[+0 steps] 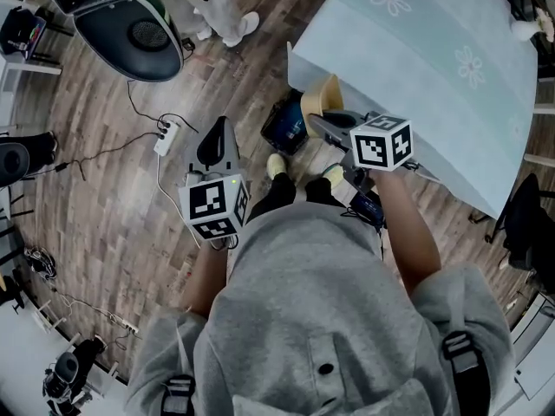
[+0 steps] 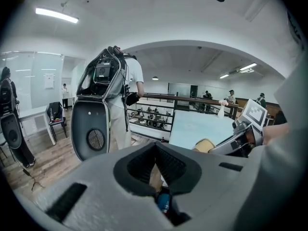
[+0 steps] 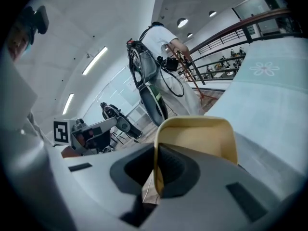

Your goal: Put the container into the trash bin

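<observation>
A tan, open-topped container hangs over the floor by the table corner, and my right gripper is shut on its wall. In the right gripper view the thin wall of the container is pinched between the pads of the right gripper. Just left of it and lower stands a dark bin with a blue inside on the floor. My left gripper is over the floor farther left, jaws together with nothing in them. From that view the container shows to the right.
A table under a pale blue flowered cloth fills the upper right. A white power strip and cables lie on the wood floor at left. A large dark oval pod and another person are at the top. My shoes are beside the bin.
</observation>
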